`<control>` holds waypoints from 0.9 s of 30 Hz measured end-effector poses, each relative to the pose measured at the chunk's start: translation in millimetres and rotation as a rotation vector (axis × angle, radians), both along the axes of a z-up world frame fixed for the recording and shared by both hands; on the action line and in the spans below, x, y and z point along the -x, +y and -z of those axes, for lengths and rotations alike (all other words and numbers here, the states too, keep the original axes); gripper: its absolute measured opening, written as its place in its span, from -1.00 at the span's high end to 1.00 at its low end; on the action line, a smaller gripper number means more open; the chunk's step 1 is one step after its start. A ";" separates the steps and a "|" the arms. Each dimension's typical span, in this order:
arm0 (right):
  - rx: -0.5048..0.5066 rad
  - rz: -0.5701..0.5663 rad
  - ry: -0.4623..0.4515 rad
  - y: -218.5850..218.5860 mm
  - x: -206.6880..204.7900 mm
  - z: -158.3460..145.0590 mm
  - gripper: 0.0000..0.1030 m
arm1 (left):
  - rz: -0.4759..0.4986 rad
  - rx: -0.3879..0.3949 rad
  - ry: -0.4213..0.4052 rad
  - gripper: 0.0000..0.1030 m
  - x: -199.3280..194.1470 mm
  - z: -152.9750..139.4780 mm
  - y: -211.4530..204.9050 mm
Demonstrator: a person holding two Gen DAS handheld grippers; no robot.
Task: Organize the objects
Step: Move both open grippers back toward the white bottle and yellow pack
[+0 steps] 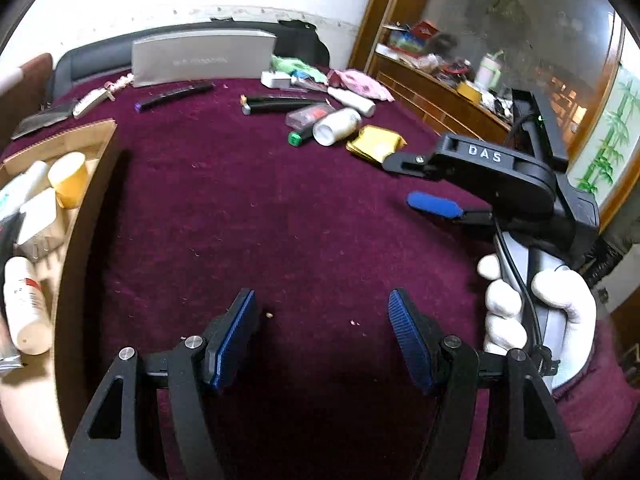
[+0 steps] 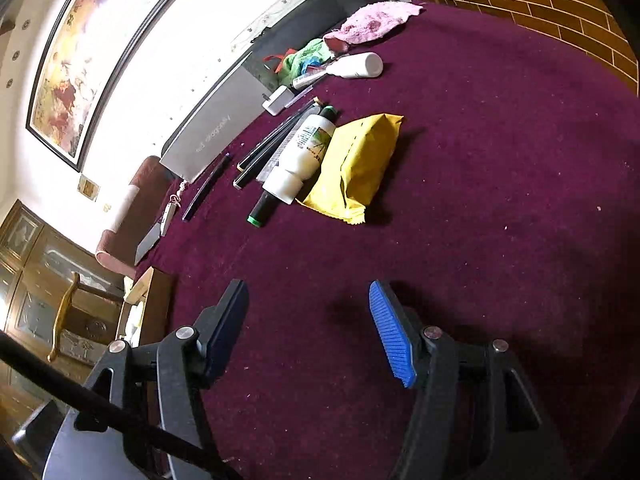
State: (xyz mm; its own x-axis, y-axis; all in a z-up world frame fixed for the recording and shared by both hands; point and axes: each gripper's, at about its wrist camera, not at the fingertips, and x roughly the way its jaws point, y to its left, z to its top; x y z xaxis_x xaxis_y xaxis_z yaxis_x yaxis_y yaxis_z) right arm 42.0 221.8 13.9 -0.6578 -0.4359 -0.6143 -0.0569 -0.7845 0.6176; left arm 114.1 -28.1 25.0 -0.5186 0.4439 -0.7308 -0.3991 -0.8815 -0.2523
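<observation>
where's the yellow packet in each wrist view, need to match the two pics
Left wrist view: the yellow packet lies right of centre on the maroon cloth, beside the right gripper's upper finger.
Right wrist view: the yellow packet lies just above centre, largest loose item.
Shared landmark: the white bottle lying beside it.

Matt, napped maroon cloth (image 2: 480, 200) under a glossy yellow foil packet (image 2: 356, 160).
</observation>
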 end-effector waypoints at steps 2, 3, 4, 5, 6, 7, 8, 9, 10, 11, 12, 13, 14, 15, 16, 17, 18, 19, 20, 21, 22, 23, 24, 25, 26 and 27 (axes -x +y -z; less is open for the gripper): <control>-0.018 -0.002 0.005 -2.5 -0.6 -0.6 -0.23 | -0.002 -0.024 -0.062 -0.20 6.3 6.3 -3.3; -0.033 -0.007 0.010 -4.5 -0.5 -0.6 -0.29 | -0.004 -0.049 -0.066 -0.20 6.7 5.6 -6.6; -0.047 -0.014 0.017 -7.5 0.0 -1.3 -0.33 | -0.004 -0.073 -0.074 -0.21 6.7 5.4 -10.0; -0.067 -0.022 0.024 -11.2 -0.1 -2.0 -0.39 | -0.002 -0.085 -0.079 -0.24 6.7 5.5 -11.2; -0.098 -0.030 0.030 -16.1 0.1 -2.9 -0.45 | 0.004 -0.099 -0.082 -0.28 6.1 4.9 -12.6; -0.136 -0.039 0.034 -22.1 0.4 -3.8 -0.48 | 0.009 -0.108 -0.085 -0.30 8.4 5.4 -12.9; -0.169 -0.047 0.036 -26.6 0.5 -4.0 -0.55 | 0.015 -0.120 -0.089 -0.36 8.2 5.9 -14.0; -0.202 -0.056 0.037 -31.7 0.5 -4.7 -0.58 | 0.021 -0.132 -0.093 -0.42 8.7 6.1 -14.2; -0.229 -0.060 0.036 -35.2 0.2 -4.5 -0.59 | 0.027 -0.146 -0.097 -0.44 9.5 6.5 -14.3; -0.249 -0.062 0.036 -38.0 0.2 -4.3 -0.60 | 0.031 -0.158 -0.100 -0.47 10.0 7.2 -15.0; -0.255 -0.064 0.036 -38.8 0.0 -3.6 -0.60 | 0.033 -0.166 -0.102 -0.48 9.6 6.9 -15.9; -0.251 -0.063 0.037 -37.9 -0.2 -3.3 -0.60 | 0.034 -0.170 -0.104 -0.49 9.8 6.6 -15.7; -0.244 -0.062 0.039 -36.9 -0.7 -2.7 -0.61 | 0.035 -0.173 -0.105 -0.50 10.0 6.7 -15.8; -0.238 -0.061 0.041 -35.9 -1.3 -2.2 -0.61 | 0.035 -0.178 -0.106 -0.50 10.0 6.8 -16.8; -0.238 -0.061 0.041 -35.9 -1.3 -2.1 -0.61 | 0.035 -0.187 -0.108 -0.50 10.0 6.8 -18.2; -0.242 -0.061 0.041 -36.6 -1.2 -2.1 -0.62 | 0.034 -0.193 -0.110 -0.50 10.9 7.9 -19.4; -0.249 -0.062 0.040 -37.7 -1.2 -2.3 -0.62 | 0.033 -0.198 -0.111 -0.50 11.5 8.2 -19.6; -0.253 -0.063 0.040 -38.3 -1.1 -2.4 -0.62 | 0.033 -0.198 -0.111 -0.50 11.7 8.0 -19.1; -0.252 -0.062 0.040 -38.1 -1.5 -2.4 -0.62 | 0.033 -0.194 -0.110 -0.50 12.1 7.9 -17.8; -0.248 -0.061 0.041 -38.4 -1.5 -2.5 -0.62 | 0.033 -0.186 -0.108 -0.50 11.4 7.5 -16.8; -0.243 -0.061 0.041 -38.2 -1.6 -2.5 -0.62 | 0.033 -0.182 -0.107 -0.50 11.5 7.4 -16.2; -0.241 -0.061 0.042 -38.4 -1.6 -2.5 -0.62 | 0.033 -0.176 -0.106 -0.50 11.3 7.2 -15.5; -0.238 -0.061 0.042 -38.6 -1.5 -2.6 -0.62 | 0.033 -0.173 -0.105 -0.50 11.5 7.4 -15.3; -0.234 -0.061 0.042 -38.3 -1.6 -2.6 -0.62 | 0.033 -0.168 -0.104 -0.50 11.4 7.5 -14.3; -0.228 -0.060 0.043 -37.6 -1.7 -2.5 -0.62 | 0.032 -0.163 -0.103 -0.50 11.0 7.3 -13.6; -0.220 -0.059 0.044 -36.5 -2.2 -2.4 -0.62 | 0.031 -0.149 -0.099 -0.50 10.3 7.0 -11.8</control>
